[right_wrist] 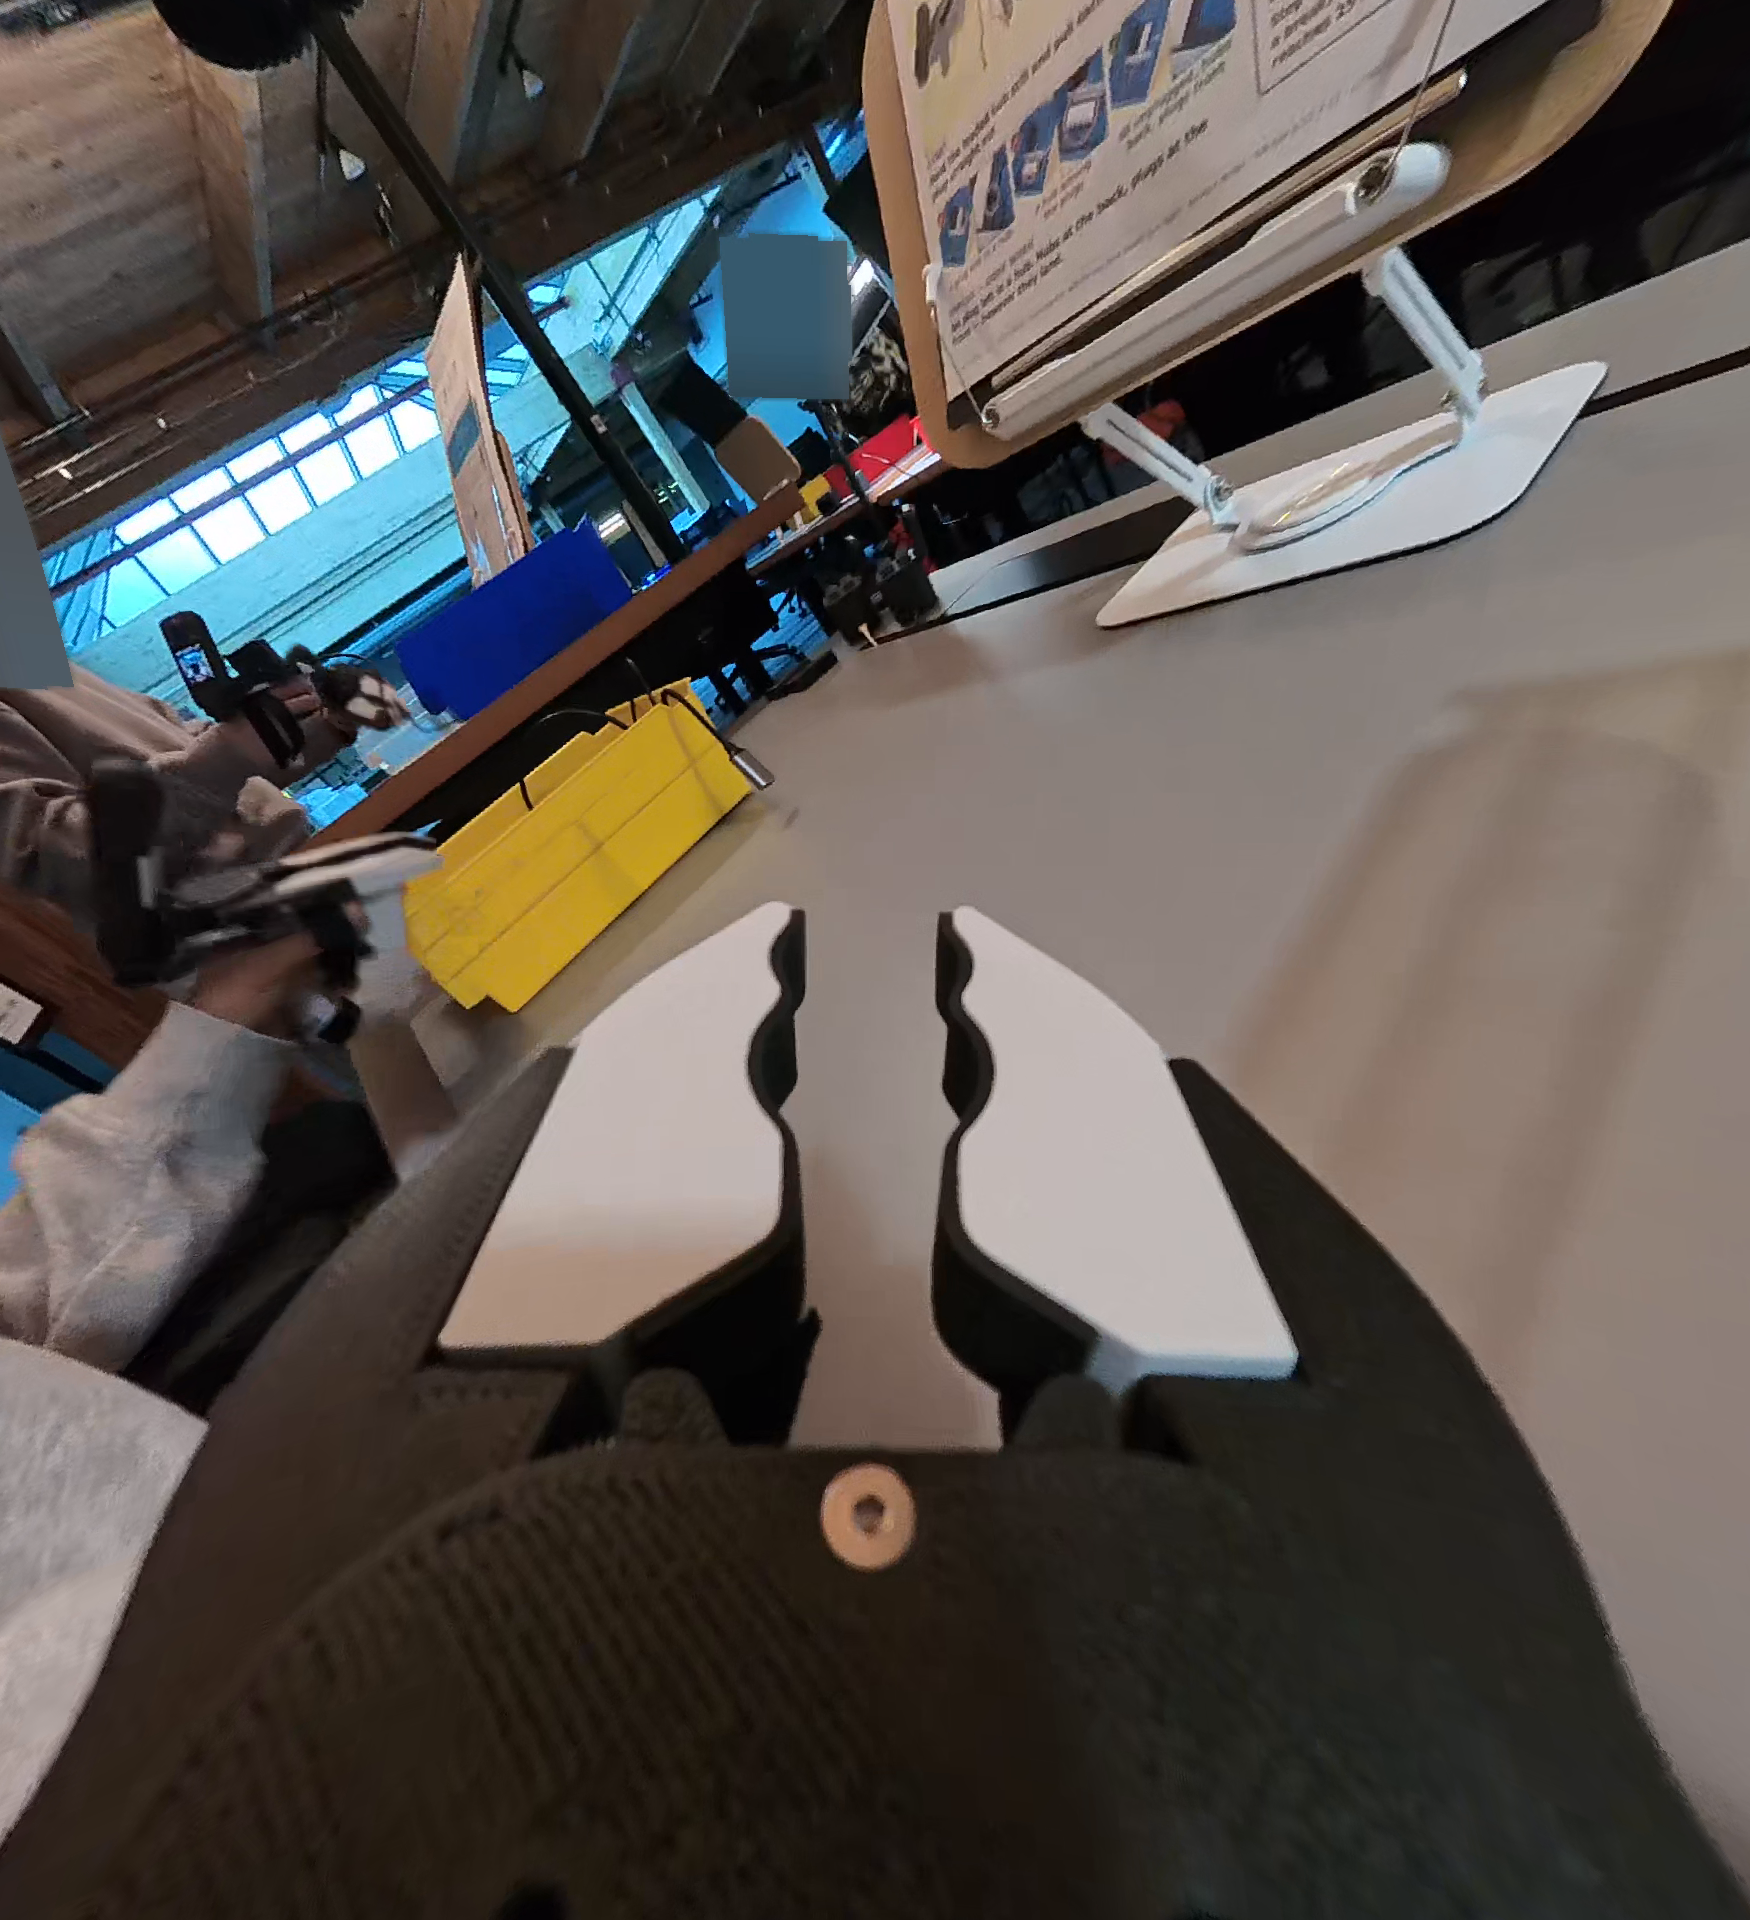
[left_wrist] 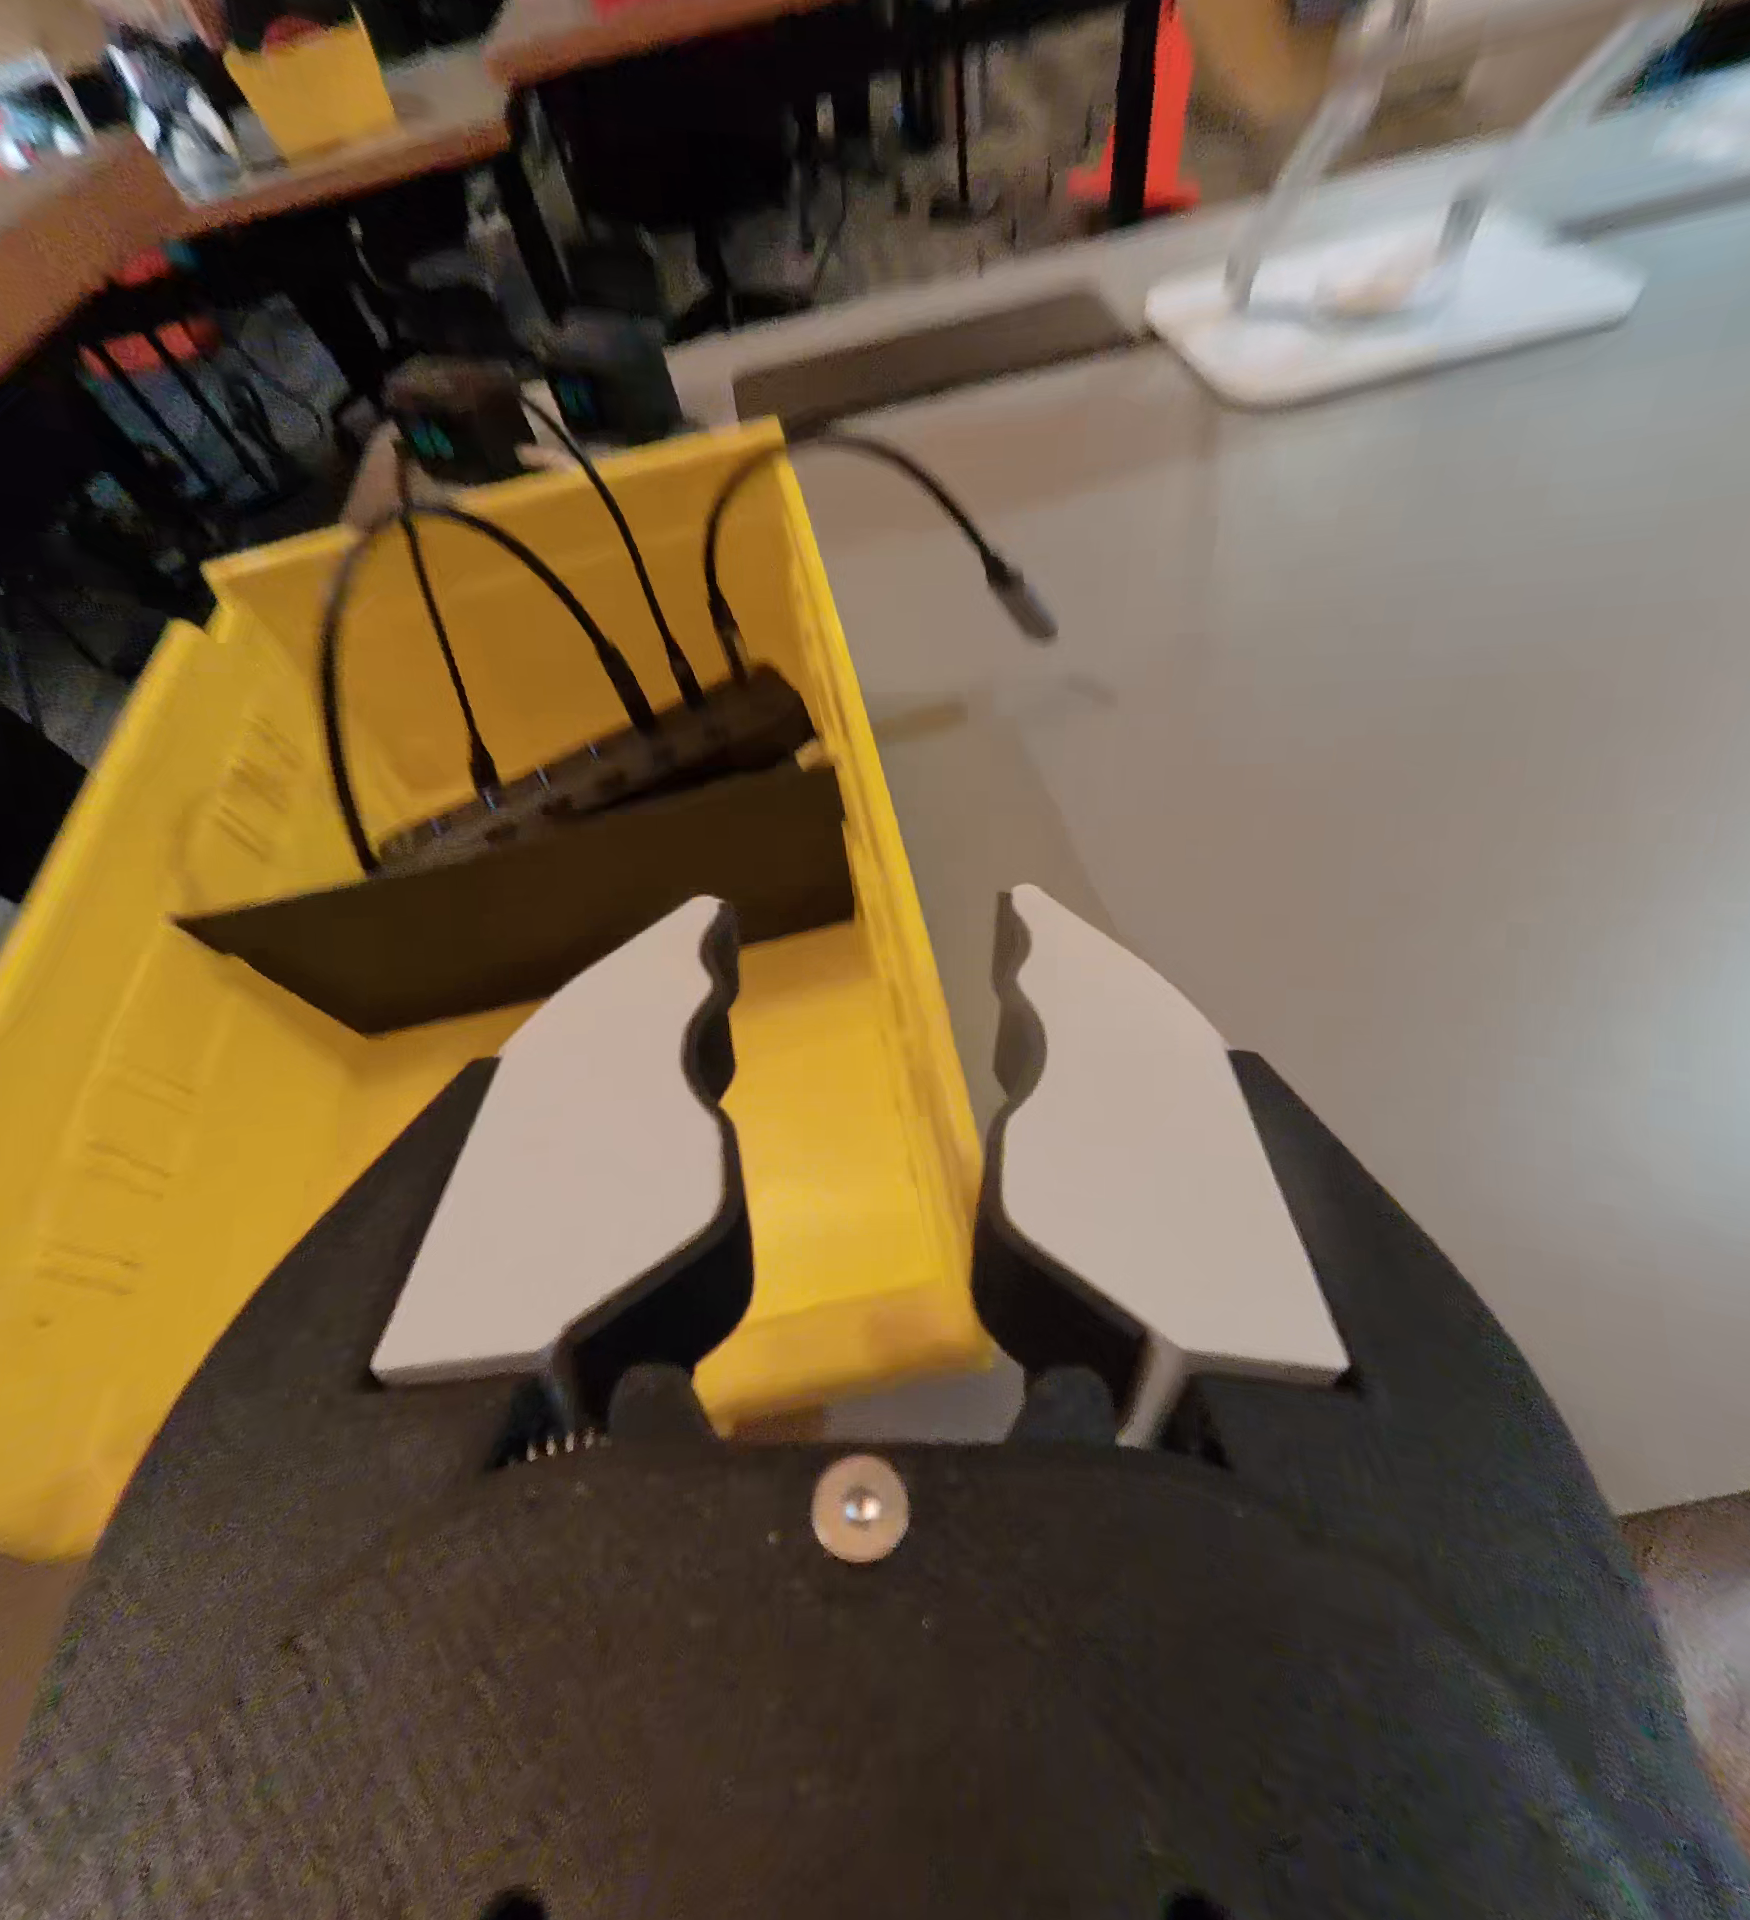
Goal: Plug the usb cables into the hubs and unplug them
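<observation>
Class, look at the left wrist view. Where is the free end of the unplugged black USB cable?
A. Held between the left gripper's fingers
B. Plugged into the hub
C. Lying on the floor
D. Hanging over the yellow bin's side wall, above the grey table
D: the free plug arches over the yellow bin wall, above the grey table; the left gripper is open and empty.

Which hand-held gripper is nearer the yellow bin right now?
Left. The left hand-held gripper hangs open over the yellow bin's near corner; the right hand-held gripper is open above bare table, well off to the bin's right.
</observation>
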